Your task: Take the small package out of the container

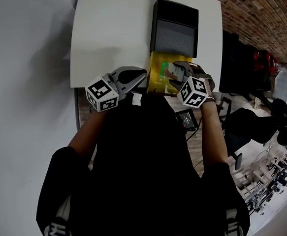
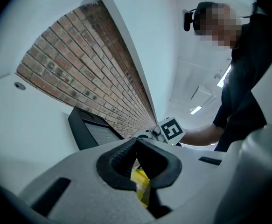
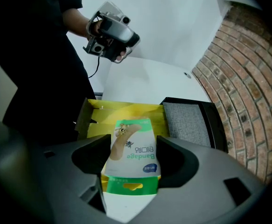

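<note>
1. Both jaws of the right gripper (image 3: 135, 144) are clamped on the small package (image 3: 132, 161), one pad on each long edge. The gripper points steeply down.
2. Package details: green hang-tab end nearest the camera, bandage picture and "Bandage" print facing up (upside down in the right gripper view).
3. The package's far end lies over the open mouth of the yellow container (image 3: 126, 109). Can't tell whether that end is still touching the inside.
4. The container is a cardboard box with its flaps open. It sits at the near edge of the white table (image 1: 116, 28), just in front of a black unit with a grey panel (image 3: 188, 121).
5. The left gripper (image 2: 136, 141) has its jaws closed tip to tip with nothing pinched. A sliver of yellow shows through the gap behind the tips.
6. The left gripper is held level in the person's hand (image 3: 97, 28), to the left of the container and apart from it.
7. A brick wall (image 3: 247, 92) runs along the table's right side.
</note>
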A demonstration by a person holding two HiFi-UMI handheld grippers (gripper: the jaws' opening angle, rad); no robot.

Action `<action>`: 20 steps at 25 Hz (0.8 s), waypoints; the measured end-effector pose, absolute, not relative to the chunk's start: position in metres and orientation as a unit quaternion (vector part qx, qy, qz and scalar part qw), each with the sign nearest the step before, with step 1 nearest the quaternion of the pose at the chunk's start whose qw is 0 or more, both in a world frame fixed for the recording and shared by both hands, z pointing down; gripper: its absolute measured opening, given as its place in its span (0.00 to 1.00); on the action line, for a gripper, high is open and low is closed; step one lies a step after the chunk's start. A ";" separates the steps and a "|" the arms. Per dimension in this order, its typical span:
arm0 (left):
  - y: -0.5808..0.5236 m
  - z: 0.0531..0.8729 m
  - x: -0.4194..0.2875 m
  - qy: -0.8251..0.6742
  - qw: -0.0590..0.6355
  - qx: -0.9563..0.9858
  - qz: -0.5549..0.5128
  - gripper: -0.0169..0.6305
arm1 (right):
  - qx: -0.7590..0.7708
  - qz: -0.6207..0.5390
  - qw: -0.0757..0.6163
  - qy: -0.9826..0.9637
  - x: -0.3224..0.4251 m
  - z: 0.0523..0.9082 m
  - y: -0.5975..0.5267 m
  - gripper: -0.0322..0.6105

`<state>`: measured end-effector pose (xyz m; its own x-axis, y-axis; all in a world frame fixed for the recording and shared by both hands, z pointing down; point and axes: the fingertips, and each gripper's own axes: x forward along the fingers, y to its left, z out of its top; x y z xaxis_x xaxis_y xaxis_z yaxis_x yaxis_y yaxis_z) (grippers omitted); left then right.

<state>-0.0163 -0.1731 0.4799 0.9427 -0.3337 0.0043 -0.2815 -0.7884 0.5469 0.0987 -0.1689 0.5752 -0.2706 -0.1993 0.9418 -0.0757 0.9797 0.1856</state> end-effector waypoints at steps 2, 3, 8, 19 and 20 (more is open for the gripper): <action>-0.174 0.479 -0.016 -0.163 0.281 0.945 -0.046 0.05 | 0.093 -0.049 0.590 -0.801 0.097 0.570 -0.171 0.53; -0.175 0.479 -0.017 -0.163 0.281 0.945 -0.046 0.05 | 0.098 -0.045 0.584 -0.804 0.095 0.568 -0.173 0.53; -0.178 0.478 -0.017 -0.164 0.279 0.945 -0.044 0.05 | 0.123 -0.028 0.562 -0.818 0.095 0.557 -0.179 0.53; -0.185 0.472 -0.021 -0.163 0.276 0.946 -0.039 0.05 | 0.174 0.028 0.497 -0.849 0.097 0.534 -0.189 0.53; -0.185 0.472 -0.021 -0.162 0.276 0.946 -0.039 0.05 | 0.179 0.033 0.491 -0.852 0.097 0.532 -0.190 0.53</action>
<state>-0.0208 -0.1850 0.4720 0.9443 -0.3286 0.0167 -0.2860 -0.7946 0.5356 0.0969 -0.1901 0.5321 -0.4538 -0.2728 0.8483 -0.3383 0.9334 0.1192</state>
